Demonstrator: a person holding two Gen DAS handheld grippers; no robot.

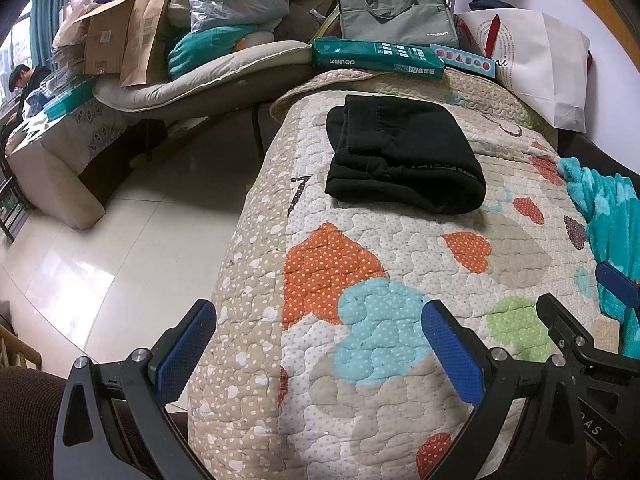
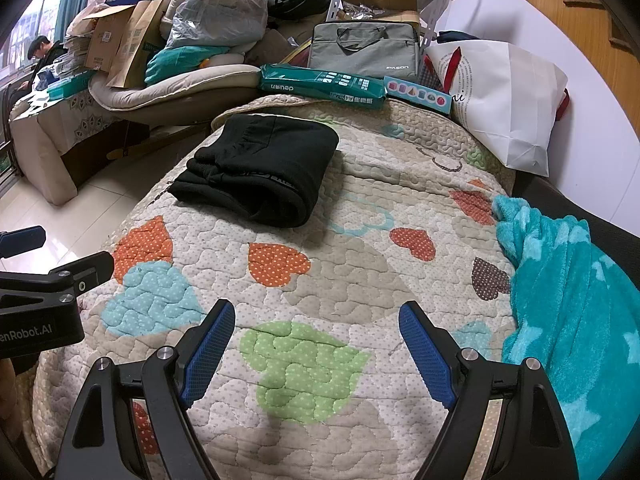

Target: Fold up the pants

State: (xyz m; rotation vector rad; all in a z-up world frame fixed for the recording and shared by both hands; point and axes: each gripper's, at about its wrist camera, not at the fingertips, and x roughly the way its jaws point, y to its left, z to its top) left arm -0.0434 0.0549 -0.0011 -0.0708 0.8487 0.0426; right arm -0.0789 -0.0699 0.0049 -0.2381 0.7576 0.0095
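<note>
Near end first: my left gripper is spread wide, nothing between the blue pads, hanging over the near left edge of the quilt, above an orange heart and a light-blue patch. My right gripper is also spread wide with nothing in it, over a green patch on the quilt. Each gripper shows at the edge of the other's view, side by side and apart.

To my right, a teal fleece blanket is bunched along the quilt's edge.

Mid-distance: the black pants lie folded into a compact stack on the quilt, toward its left edge, well apart from both grippers. Same pants in the right view, white lettering visible on a band near the fold.

Far end of the quilt: a green paper ream and a small blue box beside it, a grey laptop bag behind, a white paper bag at right.

Left of the quilt is glossy tiled floor; beyond it, piled cushions, cardboard and bags.
</note>
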